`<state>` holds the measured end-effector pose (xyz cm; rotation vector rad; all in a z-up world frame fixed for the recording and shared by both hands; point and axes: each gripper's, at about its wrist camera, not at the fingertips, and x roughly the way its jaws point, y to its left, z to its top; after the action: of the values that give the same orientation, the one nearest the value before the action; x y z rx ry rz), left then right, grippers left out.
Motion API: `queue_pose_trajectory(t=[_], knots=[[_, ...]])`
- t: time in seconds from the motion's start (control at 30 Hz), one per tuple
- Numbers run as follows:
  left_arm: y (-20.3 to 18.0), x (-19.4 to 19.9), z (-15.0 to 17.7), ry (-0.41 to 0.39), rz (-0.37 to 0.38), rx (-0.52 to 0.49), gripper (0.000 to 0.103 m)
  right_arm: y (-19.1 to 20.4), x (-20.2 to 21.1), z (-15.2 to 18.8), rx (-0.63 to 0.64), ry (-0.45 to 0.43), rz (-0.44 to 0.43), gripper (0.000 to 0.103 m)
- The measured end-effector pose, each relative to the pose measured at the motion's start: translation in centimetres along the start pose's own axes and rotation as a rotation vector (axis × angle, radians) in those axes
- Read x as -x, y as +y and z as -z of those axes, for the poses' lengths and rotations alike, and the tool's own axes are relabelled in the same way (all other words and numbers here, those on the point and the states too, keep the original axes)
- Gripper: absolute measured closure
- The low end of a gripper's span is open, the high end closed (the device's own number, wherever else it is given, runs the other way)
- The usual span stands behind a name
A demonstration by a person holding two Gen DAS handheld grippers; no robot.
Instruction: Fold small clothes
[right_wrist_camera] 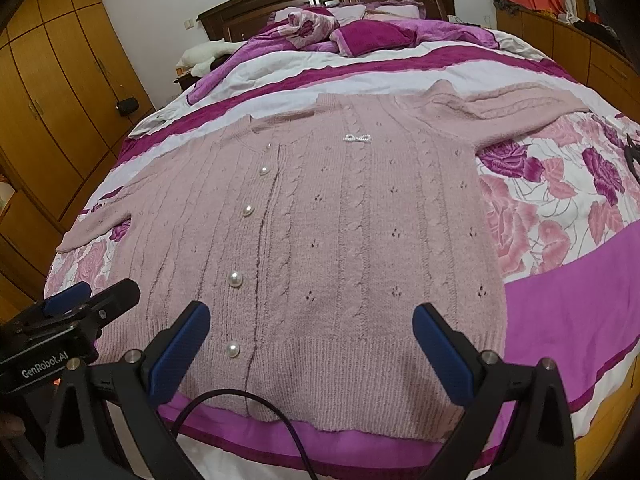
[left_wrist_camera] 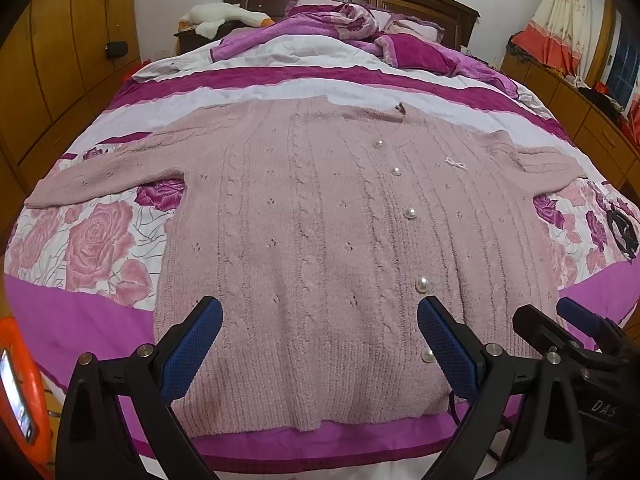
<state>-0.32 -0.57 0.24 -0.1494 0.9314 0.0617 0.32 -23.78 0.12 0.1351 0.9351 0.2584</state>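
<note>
A pale pink cable-knit cardigan with pearl buttons (left_wrist_camera: 320,240) is seen spread flat on the floral magenta bed (left_wrist_camera: 92,240), its hem beneath both forward-pointed grippers, left (left_wrist_camera: 318,344) and right (right_wrist_camera: 310,350), fingers held wide apart.

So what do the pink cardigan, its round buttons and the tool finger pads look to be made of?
Cardigan: a soft, fuzzy knit yarn, judging by cable ribs, eyelet holes and a ribbed hem; the fibre itself cannot be told. Buttons: glossy, pearl-like white beads, probably plastic imitation pearl, since they show bright highlights. Finger pads: blue, matte, with a fine mesh-like grip texture, likely rubber or soft plastic on black rigid arms.
</note>
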Motion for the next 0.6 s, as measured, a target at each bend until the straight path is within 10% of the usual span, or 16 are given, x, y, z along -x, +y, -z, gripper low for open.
queue_pose_trajectory(t=[0.6], knots=[[0.06, -0.20, 0.05, 0.007, -0.003, -0.003, 0.022, 0.05, 0.03, -0.02, -0.006, 0.002, -0.002, 0.000]])
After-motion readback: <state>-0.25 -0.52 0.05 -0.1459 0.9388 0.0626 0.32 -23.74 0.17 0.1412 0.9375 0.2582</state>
